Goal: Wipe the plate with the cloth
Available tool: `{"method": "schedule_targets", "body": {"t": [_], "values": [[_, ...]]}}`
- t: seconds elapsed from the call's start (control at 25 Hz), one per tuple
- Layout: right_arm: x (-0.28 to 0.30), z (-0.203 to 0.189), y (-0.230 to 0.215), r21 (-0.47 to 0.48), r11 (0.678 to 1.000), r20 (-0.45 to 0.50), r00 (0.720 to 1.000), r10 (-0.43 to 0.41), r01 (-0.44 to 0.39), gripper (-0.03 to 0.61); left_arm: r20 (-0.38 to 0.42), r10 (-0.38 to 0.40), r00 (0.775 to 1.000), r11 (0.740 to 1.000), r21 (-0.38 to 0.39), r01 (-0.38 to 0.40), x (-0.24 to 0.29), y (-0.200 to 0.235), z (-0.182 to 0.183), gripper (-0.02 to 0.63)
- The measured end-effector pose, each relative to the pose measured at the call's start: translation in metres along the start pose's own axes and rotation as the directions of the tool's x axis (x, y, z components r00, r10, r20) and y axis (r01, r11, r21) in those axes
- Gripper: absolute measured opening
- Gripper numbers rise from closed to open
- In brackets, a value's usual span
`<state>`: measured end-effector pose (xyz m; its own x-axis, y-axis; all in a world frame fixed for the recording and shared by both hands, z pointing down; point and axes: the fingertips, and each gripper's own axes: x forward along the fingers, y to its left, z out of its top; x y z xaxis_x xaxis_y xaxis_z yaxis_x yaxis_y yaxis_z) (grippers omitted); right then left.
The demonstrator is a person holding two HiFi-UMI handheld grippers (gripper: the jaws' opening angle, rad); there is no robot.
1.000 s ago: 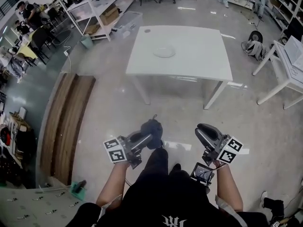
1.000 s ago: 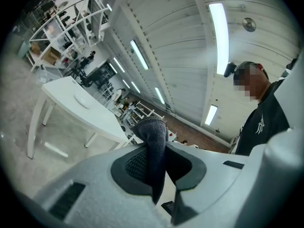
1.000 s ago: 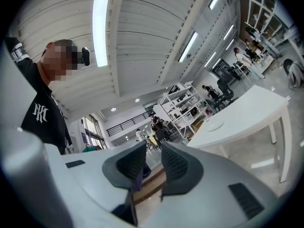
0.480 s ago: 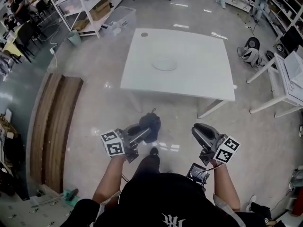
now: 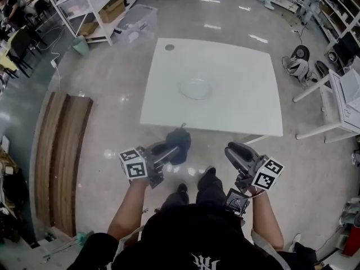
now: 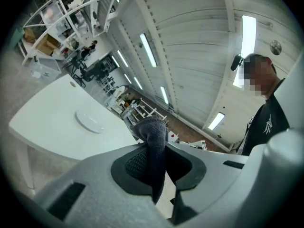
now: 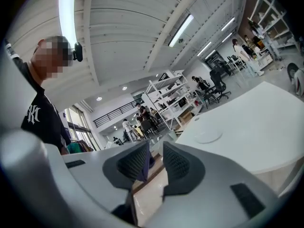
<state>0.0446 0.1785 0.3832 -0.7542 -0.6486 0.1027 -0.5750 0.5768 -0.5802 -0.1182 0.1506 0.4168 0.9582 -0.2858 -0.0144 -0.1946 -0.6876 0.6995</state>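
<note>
A pale round plate (image 5: 196, 88) lies near the middle of a white table (image 5: 242, 108) ahead of me. My left gripper (image 5: 173, 149) is shut on a dark cloth (image 5: 179, 141), held in the air just short of the table's near edge. In the left gripper view the cloth (image 6: 153, 144) hangs pinched between the jaws, with the plate (image 6: 89, 121) far beyond. My right gripper (image 5: 234, 152) hangs beside it over the floor, its jaws a little apart and holding nothing. The right gripper view shows the plate (image 7: 208, 137) on the table (image 7: 256, 122) in the distance.
Wooden planks (image 5: 62, 151) lie on the floor at the left. Shelving (image 5: 95, 4) stands at the back left. Another white table (image 5: 343, 100) and bags (image 5: 298, 66) are at the right. A small round mark (image 5: 169, 47) sits at the table's far left corner.
The table and plate have come closer in the head view as the person walked forward. Both grippers keep the same pose, the cloth still in the left one.
</note>
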Motion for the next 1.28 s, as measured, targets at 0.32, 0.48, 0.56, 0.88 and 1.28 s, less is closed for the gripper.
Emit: {"method": "schedule_targets", "body": {"t": [0.32, 0.48, 0.56, 0.88, 1.28], "values": [[0.043, 0.036, -0.127, 0.061, 0.997, -0.062, 0.997, 0.042, -0.039, 0.081, -0.008, 0.085, 0.996, 0.996, -0.037, -0.086, 0.081, 0.091, 0.040, 0.051], [0.070, 0.075, -0.188, 0.096, 0.992, -0.107, 0.990, 0.088, -0.078, 0.081, -0.029, 0.134, 0.990, 0.988, -0.079, -0.136, 0.132, 0.130, 0.070, 0.051], [0.085, 0.089, -0.212, 0.111, 0.989, -0.132, 0.985, 0.113, -0.099, 0.080, -0.057, 0.146, 0.988, 0.987, -0.066, -0.149, 0.155, 0.144, 0.084, 0.051], [0.145, 0.072, -0.301, 0.222, 0.975, -0.266, 0.961, 0.068, -0.008, 0.071, -0.113, 0.200, 0.973, 0.970, -0.120, -0.213, 0.203, 0.215, 0.102, 0.051], [0.197, 0.025, -0.387, 0.333, 0.919, -0.460, 0.887, -0.038, 0.212, 0.058, -0.284, 0.210, 0.936, 0.924, -0.254, -0.284, 0.257, 0.308, 0.079, 0.051]]}}
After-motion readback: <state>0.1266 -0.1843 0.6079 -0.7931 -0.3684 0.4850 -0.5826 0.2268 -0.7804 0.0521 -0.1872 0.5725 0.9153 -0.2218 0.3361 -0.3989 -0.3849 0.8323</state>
